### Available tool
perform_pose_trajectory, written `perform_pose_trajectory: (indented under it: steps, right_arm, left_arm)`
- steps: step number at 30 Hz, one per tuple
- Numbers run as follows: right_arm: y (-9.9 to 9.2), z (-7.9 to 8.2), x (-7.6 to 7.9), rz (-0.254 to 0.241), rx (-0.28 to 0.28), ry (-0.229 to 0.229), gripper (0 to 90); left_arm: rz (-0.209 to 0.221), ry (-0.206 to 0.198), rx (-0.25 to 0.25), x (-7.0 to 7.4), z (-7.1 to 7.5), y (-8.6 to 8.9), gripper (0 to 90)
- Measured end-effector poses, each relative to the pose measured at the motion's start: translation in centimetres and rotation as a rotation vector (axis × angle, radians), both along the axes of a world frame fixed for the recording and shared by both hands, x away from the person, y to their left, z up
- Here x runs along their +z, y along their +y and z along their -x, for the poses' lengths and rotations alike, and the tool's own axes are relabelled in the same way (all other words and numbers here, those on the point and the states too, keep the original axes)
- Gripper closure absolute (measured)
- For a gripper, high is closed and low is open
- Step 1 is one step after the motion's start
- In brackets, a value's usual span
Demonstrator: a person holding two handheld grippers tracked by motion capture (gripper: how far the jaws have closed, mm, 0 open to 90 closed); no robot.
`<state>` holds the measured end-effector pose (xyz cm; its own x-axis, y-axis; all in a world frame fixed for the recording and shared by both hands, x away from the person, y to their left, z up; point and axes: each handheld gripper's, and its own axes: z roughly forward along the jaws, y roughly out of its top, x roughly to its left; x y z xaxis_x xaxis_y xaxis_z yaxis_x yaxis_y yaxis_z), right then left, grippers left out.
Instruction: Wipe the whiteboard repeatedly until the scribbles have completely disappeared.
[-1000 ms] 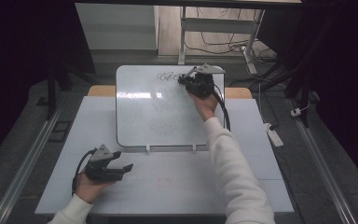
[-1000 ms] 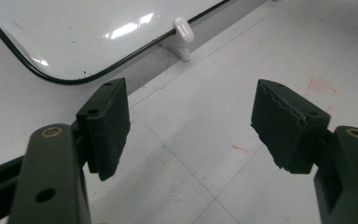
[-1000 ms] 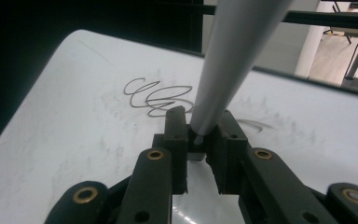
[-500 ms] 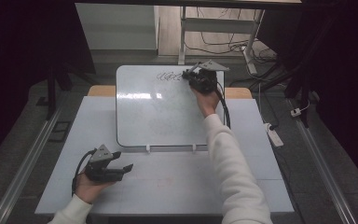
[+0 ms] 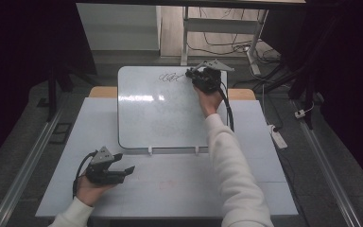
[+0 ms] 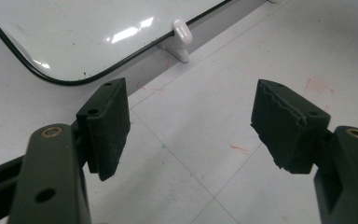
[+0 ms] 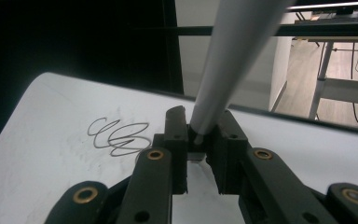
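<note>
A whiteboard (image 5: pixel 160 118) lies on the pale table, with a black looping scribble (image 5: pixel 170 76) near its far edge. My right gripper (image 5: pixel 192 75) hovers just right of that scribble. In the right gripper view, the right gripper (image 7: pixel 200 128) is shut on a pale grey marker (image 7: pixel 233 51) whose barrel rises up and away, with the scribble (image 7: pixel 119 135) to the left on the whiteboard (image 7: pixel 42 154). The marker's tip is hidden. My left gripper (image 5: pixel 125 162) rests on the table at the front left. Seen close up, the left gripper (image 6: pixel 191 121) is open with nothing between its jaws.
Two white clips (image 5: pixel 150 151) stand along the board's near edge, one of them (image 6: pixel 181 35) also in the left gripper view. The table top (image 5: pixel 179 184) carries faint red marks. A white power strip (image 5: pixel 280 138) lies on the floor to the right, and desk legs stand beyond the table.
The right gripper with the marker has shifted slightly near the board's far edge. The left gripper has stayed where it was.
</note>
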<state>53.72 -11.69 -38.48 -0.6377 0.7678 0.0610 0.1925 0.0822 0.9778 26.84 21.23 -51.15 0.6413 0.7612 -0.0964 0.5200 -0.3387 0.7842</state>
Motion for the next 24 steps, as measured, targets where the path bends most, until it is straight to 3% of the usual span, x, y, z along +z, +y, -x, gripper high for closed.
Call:
perform_pose_trajectory:
  steps: [3,4,5,7,8,10,12,14,15,16,18,20,21,23,24]
  right_arm:
    - [1.7,1.0,-0.7,0.073,0.1,0.01,77.5]
    - [1.7,1.0,-0.7,0.073,0.1,0.01,77.5]
    - [2.3,1.1,-0.6,0.133,0.117,-0.012,77.4]
    - [1.8,0.6,-0.2,0.101,0.074,-0.028,77.4]
    - [1.2,0.2,0.2,0.058,0.027,-0.031,77.5]
    - [0.7,-0.3,0.3,0.003,0.004,-0.014,77.5]
    - [1.3,-0.1,-0.1,0.01,0.03,-0.002,77.5]
    - [2.4,0.5,-0.6,0.049,0.107,0.009,77.5]
    - [2.4,0.5,-0.6,0.049,0.107,0.009,77.5]
    - [3.1,0.7,-0.6,0.088,0.124,-0.005,77.5]
    - [3.0,0.5,-0.4,0.089,0.122,-0.008,77.5]
    - [2.1,-0.1,0.1,0.043,0.052,-0.027,77.5]
    - [1.6,-0.5,0.2,-0.004,0.028,-0.012,77.5]
    - [1.7,-0.3,0.1,-0.001,0.031,-0.01,77.5]
    - [2.7,0.4,-0.3,0.05,0.089,-0.004,77.5]
  left_arm:
    - [0.002,0.006,-0.001,-0.1,-0.2,0.0,29.2]
    - [0.001,0.006,-0.002,-0.1,-0.2,0.0,29.2]
    - [-0.001,0.004,-0.002,-0.1,-0.1,0.0,29.2]
    - [-0.001,0.001,0.0,0.0,0.0,0.0,29.2]
    - [-0.002,-0.001,0.001,0.0,0.0,0.0,29.2]
    - [-0.002,-0.001,0.0,0.0,0.0,0.0,29.2]
    - [0.002,0.001,0.0,0.0,-0.1,0.0,29.2]
    - [0.003,0.005,-0.001,-0.1,-0.2,0.0,29.2]
    - [0.003,0.005,-0.001,-0.1,-0.2,0.0,29.2]
    - [0.002,0.006,-0.002,-0.1,-0.2,0.0,29.2]
    - [-0.002,0.002,-0.002,0.0,-0.1,0.0,29.2]
    - [-0.001,-0.002,-0.001,0.0,0.0,0.0,29.2]
    - [0.0,-0.002,-0.001,0.0,0.0,0.0,29.2]
    - [0.003,0.0,0.0,0.0,0.0,0.0,29.2]
    - [0.003,0.003,-0.002,0.0,-0.1,0.0,29.3]
